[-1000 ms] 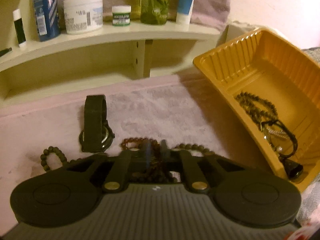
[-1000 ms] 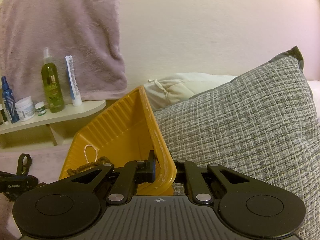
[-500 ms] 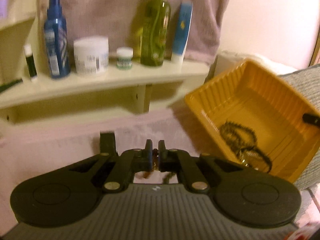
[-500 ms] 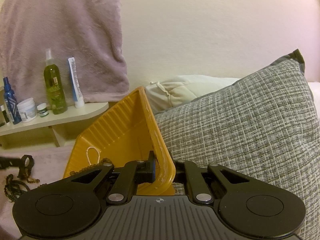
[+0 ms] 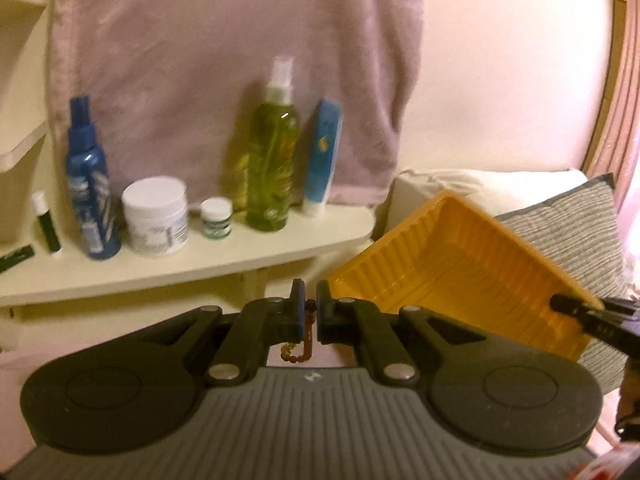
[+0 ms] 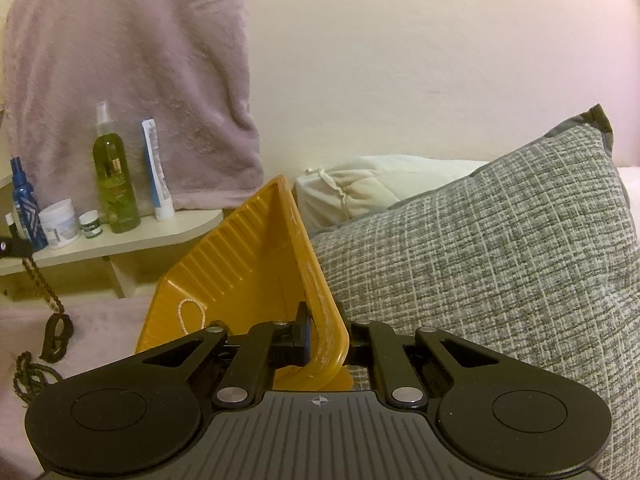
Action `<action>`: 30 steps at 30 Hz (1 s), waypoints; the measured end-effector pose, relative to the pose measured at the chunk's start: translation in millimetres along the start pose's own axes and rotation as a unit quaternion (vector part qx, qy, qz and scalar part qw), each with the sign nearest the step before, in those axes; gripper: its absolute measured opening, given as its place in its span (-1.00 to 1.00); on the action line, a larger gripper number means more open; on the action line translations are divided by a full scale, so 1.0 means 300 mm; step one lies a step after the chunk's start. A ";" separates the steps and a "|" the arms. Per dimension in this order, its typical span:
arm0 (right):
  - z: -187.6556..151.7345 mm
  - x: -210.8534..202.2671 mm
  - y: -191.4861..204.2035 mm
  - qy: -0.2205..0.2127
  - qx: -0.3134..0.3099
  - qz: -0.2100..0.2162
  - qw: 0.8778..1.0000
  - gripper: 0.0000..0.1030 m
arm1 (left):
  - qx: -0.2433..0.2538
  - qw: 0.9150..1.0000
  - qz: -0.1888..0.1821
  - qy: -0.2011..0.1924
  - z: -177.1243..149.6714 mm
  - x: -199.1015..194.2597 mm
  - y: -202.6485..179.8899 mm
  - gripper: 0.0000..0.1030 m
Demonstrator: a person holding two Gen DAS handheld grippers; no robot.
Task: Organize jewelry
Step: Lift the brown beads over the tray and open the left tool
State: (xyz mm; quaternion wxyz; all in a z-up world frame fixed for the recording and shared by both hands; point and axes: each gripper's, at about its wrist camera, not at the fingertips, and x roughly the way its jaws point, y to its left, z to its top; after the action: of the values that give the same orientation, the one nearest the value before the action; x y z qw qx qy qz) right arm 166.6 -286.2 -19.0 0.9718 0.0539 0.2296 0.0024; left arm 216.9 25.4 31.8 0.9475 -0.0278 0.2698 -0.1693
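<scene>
Since a second ago I lift my left gripper (image 5: 311, 312), pinched on the brown bead bracelet (image 5: 308, 330), toward the yellow tray (image 5: 460, 264) at 3 o'clock, which my right gripper (image 6: 326, 340) clamps tilted to receive it.

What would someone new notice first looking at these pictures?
Probably the bright yellow tray, tilted up against the grey pillow, with the right gripper clamped on its rim. Next, the left gripper pinching a brown bead strand that dangles in front of the shelf of bottles and jars.
</scene>
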 end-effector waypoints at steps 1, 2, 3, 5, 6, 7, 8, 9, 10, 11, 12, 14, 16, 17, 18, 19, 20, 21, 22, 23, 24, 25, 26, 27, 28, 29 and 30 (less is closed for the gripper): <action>0.000 0.000 0.000 0.000 0.000 0.000 1.000 -0.82 | 0.002 1.000 -0.005 -0.001 0.006 0.002 -0.012 -0.92; 0.001 0.001 0.000 0.000 0.000 0.000 1.000 -0.82 | 0.005 1.000 -0.009 0.000 0.011 0.004 -0.026 -0.92; 0.000 0.000 0.000 0.000 0.000 0.001 1.000 -0.82 | 0.009 1.000 -0.015 -0.001 0.015 0.007 -0.044 -0.92; 0.000 0.000 0.002 -0.001 0.000 0.001 1.000 -0.82 | 0.010 1.000 -0.028 -0.001 0.022 0.016 -0.079 -0.92; 0.000 -0.001 0.002 -0.001 0.000 0.001 1.000 -0.82 | 0.012 0.999 -0.037 0.000 0.024 0.022 -0.100 -0.92; 0.000 0.000 0.003 -0.001 0.000 0.001 1.000 -0.82 | 0.014 0.999 -0.042 0.000 0.023 0.027 -0.120 -0.92; -0.001 -0.001 0.002 -0.001 0.001 0.002 1.000 -0.82 | 0.017 0.999 -0.049 0.002 0.023 0.035 -0.143 -0.92; -0.001 -0.001 0.002 -0.001 0.001 0.002 1.000 -0.82 | 0.019 0.998 -0.056 0.004 0.021 0.043 -0.162 -0.92; -0.001 -0.001 0.002 -0.001 0.001 0.001 1.000 -0.82 | 0.020 0.998 -0.063 0.006 0.018 0.052 -0.182 -0.92; -0.002 -0.001 0.003 -0.001 0.001 0.001 1.000 -0.82 | 0.022 0.997 -0.070 0.008 0.016 0.060 -0.200 -0.92; -0.002 -0.001 0.003 -0.001 0.002 0.001 1.000 -0.82 | 0.024 0.997 -0.078 0.011 0.015 0.071 -0.221 -0.92; -0.002 0.000 0.003 -0.001 0.002 0.002 1.000 -0.82 | 0.031 0.995 -0.089 0.018 0.011 0.094 -0.263 -0.92; -0.002 0.000 0.003 -0.002 0.003 0.002 1.000 -0.82 | 0.037 0.994 -0.097 0.023 0.007 0.113 -0.297 -0.92; -0.003 -0.001 0.002 -0.002 0.004 0.002 1.000 -0.82 | 0.039 0.994 -0.101 0.027 0.005 0.125 -0.314 -0.92; -0.004 -0.001 0.000 -0.002 0.004 0.002 1.000 -0.82 | 0.041 0.993 -0.105 0.030 0.003 0.135 -0.326 -0.92; -0.004 -0.002 -0.001 -0.002 0.005 0.002 1.000 -0.82 | 0.042 0.992 -0.110 0.034 0.001 0.147 -0.339 -0.92; -0.004 -0.002 -0.003 -0.002 0.005 0.003 1.000 -0.82 | 0.044 0.992 -0.114 0.037 -0.002 0.157 -0.352 -0.92; -0.005 -0.002 -0.004 -0.002 0.005 0.003 1.000 -0.82 | 0.047 0.991 -0.118 0.041 -0.005 0.166 -0.366 -0.92; -0.005 -0.002 -0.004 -0.002 0.005 0.003 1.000 -0.82 | 0.049 0.990 -0.121 0.044 -0.008 0.175 -0.379 -0.92; -0.005 -0.002 -0.004 -0.002 0.006 0.003 1.000 -0.82 | 0.051 0.990 -0.123 0.048 -0.011 0.184 -0.390 -0.92; -0.005 -0.003 -0.004 -0.002 0.006 0.003 1.000 -0.82 | 0.055 0.989 -0.124 0.051 -0.016 0.192 -0.402 -0.92; -0.005 -0.004 -0.005 -0.001 0.006 0.003 1.000 -0.82 | 0.058 0.989 -0.126 0.053 -0.019 0.198 -0.412 -0.92; -0.006 -0.007 -0.006 -0.002 0.006 0.003 1.000 -0.82 | 0.060 0.989 -0.127 0.056 -0.022 0.207 -0.421 -0.92; -0.006 -0.006 -0.006 -0.001 0.007 0.003 1.000 -0.82 | 0.061 0.988 -0.126 0.057 -0.027 0.211 -0.425 -0.92; -0.006 -0.007 -0.006 -0.001 0.007 0.003 1.000 -0.82 | 0.062 0.988 -0.126 0.059 -0.031 0.216 -0.428 -0.92; -0.006 -0.006 -0.006 -0.002 0.007 0.003 1.000 -0.82 | 0.063 0.988 -0.125 0.062 -0.034 0.218 -0.429 -0.91; -0.006 -0.007 -0.006 -0.002 0.007 0.003 1.000 -0.82 | 0.065 0.988 -0.124 0.064 -0.037 0.222 -0.431 -0.91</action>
State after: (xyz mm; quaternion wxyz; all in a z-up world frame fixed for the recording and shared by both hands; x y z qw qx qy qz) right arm 164.0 -287.9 -19.9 0.9718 0.0612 0.2278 0.0040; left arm 224.7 -118.1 7.5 0.8998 0.0115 0.3130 -0.3037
